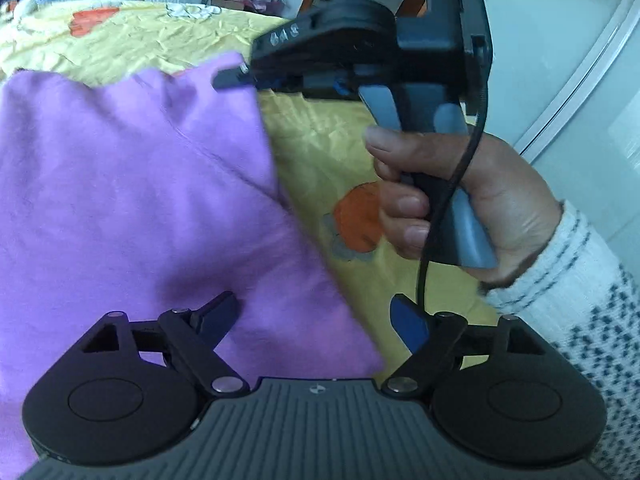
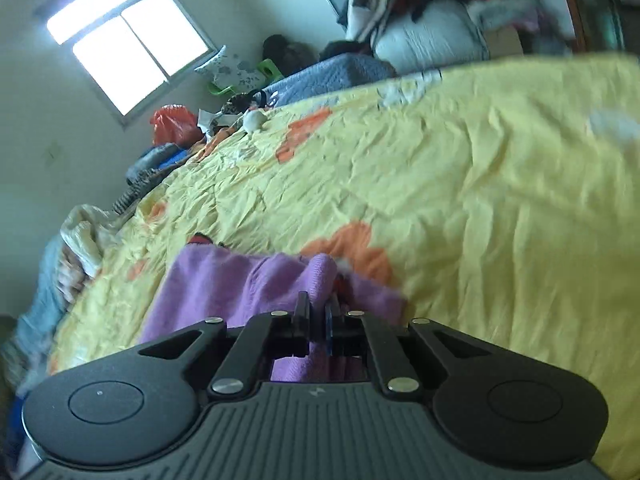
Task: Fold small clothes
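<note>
Right wrist: right gripper (image 2: 318, 312) jaws clamped on purple garment (image 2: 240, 280) | left gripper (image 1: 316, 320) jaws wide over it

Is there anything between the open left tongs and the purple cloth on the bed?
Nothing visible is in the way. The left tongs hang open directly over the purple cloth, which lies on the yellow bedspread. The right tongs are already shut on the cloth's far edge, off to the side.

Purple garment (image 1: 132, 184) — yellow, orange-flowered bedspread (image 2: 500, 200)
</note>
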Demonstrator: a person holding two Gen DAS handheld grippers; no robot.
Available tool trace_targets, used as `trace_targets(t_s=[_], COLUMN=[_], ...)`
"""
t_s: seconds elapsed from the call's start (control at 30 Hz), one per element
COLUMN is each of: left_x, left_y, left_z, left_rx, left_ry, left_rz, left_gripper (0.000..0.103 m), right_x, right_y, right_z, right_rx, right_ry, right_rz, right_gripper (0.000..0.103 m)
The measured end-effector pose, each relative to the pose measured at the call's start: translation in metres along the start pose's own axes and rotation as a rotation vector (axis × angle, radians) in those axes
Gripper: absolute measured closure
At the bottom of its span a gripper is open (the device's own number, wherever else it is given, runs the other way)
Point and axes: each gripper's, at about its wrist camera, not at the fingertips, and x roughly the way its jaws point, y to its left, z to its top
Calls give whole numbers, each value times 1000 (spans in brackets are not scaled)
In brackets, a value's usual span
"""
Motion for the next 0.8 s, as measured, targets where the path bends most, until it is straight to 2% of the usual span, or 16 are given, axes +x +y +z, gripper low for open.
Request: trace_targets(t_s=[0.07, 0.13, 0.2, 0.3, 0.33, 0.4, 0.43, 0.47, 0.57, 0.63, 0.7, 0.73, 0.77, 0.8], left_x=[4, 8, 11, 13, 10, -7, -24, -39, -70, -67, -53, -43, -30, -17], left_y=[-2, -4, -9, -17, -18, -9, 2, 12, 59, 96, 128, 140, 151, 160], left_z=[1, 0, -5, -12, -13, -7, -2, 4, 31, 61, 90, 101, 111, 118], left_rx=[-11, -6, 16, 72, 71, 16, -1, -6, -58, -124, -177, -189, -201, -195], left_ry=[-4, -15, -31, -46, -34, -22, -52, -94, -208, -206, -187, -171, -152, -123], left_rz=[-2, -4, -6, 20, 22, -16, -39, -18, 79, 113, 131, 143, 164, 196], left_gripper=[20, 17, 10, 8, 8, 16, 15, 11, 6, 8, 11, 13, 18, 22], right_x=[-6, 5, 17, 25, 24, 12, 0, -11, -30, -31, -21, -11, -1, 9], right_y=[7, 7, 0, -11, -14, -12, -6, 2, 22, 31, 41, 44, 48, 52], right_z=[1, 6, 3, -3, -1, 6, 8, 7, 4, -2, -9, -13, -16, -19], right_rx=[-57, -89, -127, -114, -84, -73, -106, -147, -213, -257, -303, -325, -347, -375], right_ry=[-21, -1, 35, 57, 60, 61, 34, 7, -19, -30, -14, 10, 26, 43], right_rz=[-32, -66, -146, -138, -133, -161, -189, -181, -131, -130, -132, -141, -149, -149], right_gripper=[97, 98, 99, 99, 96, 73, 42, 29, 31, 31, 52, 81, 90, 89])
